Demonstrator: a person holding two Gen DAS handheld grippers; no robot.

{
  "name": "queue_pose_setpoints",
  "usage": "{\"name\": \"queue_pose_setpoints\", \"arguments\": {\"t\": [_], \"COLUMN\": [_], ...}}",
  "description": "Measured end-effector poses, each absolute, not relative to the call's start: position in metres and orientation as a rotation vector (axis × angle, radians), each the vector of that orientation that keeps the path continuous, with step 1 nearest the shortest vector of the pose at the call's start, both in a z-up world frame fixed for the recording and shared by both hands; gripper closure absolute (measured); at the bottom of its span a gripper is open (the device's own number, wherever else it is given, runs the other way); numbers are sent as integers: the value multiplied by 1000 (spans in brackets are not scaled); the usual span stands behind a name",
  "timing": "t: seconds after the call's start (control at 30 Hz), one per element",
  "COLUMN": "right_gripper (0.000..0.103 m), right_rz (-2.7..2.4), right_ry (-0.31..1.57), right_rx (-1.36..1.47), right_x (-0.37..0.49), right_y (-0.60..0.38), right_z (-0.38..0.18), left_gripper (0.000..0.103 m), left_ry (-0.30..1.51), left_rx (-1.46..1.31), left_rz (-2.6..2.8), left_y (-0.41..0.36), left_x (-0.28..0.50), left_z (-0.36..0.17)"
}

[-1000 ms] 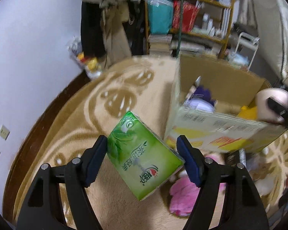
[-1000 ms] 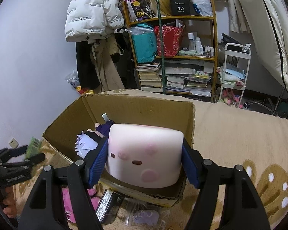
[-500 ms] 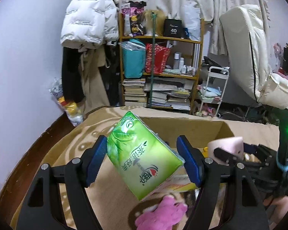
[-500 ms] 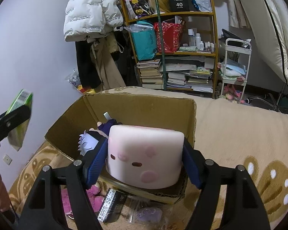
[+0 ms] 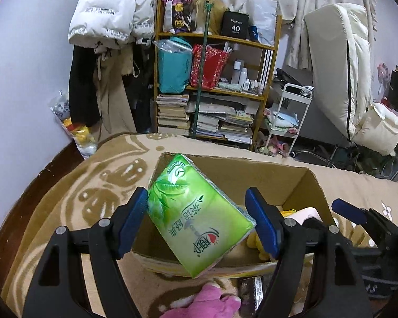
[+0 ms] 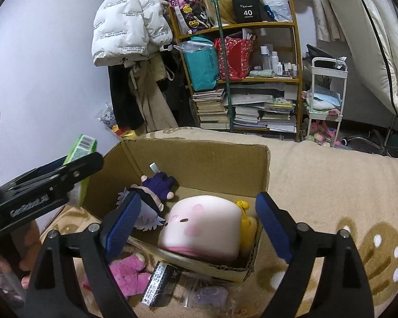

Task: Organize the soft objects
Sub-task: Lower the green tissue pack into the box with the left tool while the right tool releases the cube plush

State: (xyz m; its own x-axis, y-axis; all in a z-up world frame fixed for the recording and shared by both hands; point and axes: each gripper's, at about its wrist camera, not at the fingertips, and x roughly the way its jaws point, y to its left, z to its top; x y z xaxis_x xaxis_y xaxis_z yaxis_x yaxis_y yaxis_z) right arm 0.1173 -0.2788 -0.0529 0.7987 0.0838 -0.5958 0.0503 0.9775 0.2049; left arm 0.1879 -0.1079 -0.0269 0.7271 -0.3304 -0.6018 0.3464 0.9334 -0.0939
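Observation:
My left gripper (image 5: 197, 218) is shut on a green tissue pack (image 5: 196, 214) and holds it tilted above the near left part of an open cardboard box (image 5: 236, 175). The pack's edge (image 6: 82, 148) also shows in the right wrist view. My right gripper (image 6: 196, 224) is open over the box (image 6: 199, 156). A pink-and-white square plush (image 6: 201, 225) lies inside the box between the spread fingers, not held. Beside it lie a purple-and-white doll (image 6: 151, 198) and a yellow plush (image 6: 248, 228).
A pink plush (image 6: 127, 270), a black packet (image 6: 161, 283) and a clear pouch (image 6: 209, 295) lie on the beige patterned blanket (image 6: 331, 180) in front of the box. A cluttered shelf (image 6: 241, 79), a white cart (image 6: 326, 92) and hanging coats stand behind.
My right gripper has opened and let the pink-and-white plush drop into the box. My left gripper has carried the tissue pack up and right, over the box.

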Motion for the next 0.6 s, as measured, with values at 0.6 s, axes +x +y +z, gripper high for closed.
{"name": "queue_pose_setpoints", "arguments": {"t": [0.6], "right_gripper": [1], "right_rz": [-19], "right_ry": [649], "right_rx": [183], "right_x": [94], "right_y": [-281], "right_z": [-45], "left_gripper": [7], "left_ry": [643], "left_rx": [98], "left_rz": [-323], "left_y": [-107], "left_x": [172], "left_z": [-22]}}
